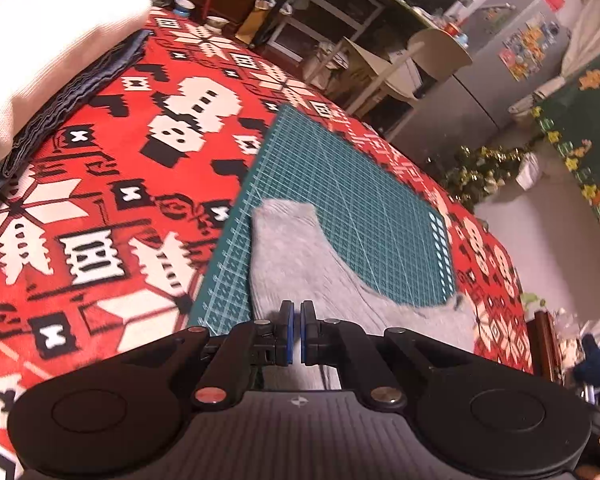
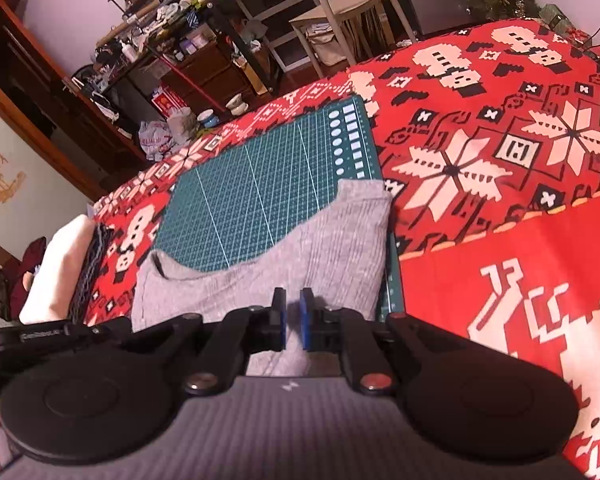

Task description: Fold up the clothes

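A grey ribbed garment (image 1: 292,256) lies partly on a green cutting mat (image 1: 340,184), with a curved edge toward the far side. My left gripper (image 1: 300,312) is at the garment's near edge, its blue pads almost together with grey cloth running between and under them. In the right wrist view the same grey garment (image 2: 332,240) stretches across the near part of the mat (image 2: 260,184). My right gripper (image 2: 292,308) is shut on its near edge, a thin gap filled with cloth.
A folded white cloth (image 1: 48,40) sits on a folded dark blue one (image 1: 80,96) at the table's left; this stack (image 2: 56,276) also shows in the right wrist view. A red patterned tablecloth (image 2: 500,160) covers the table. Chairs, shelves and a fridge (image 1: 500,64) stand beyond.
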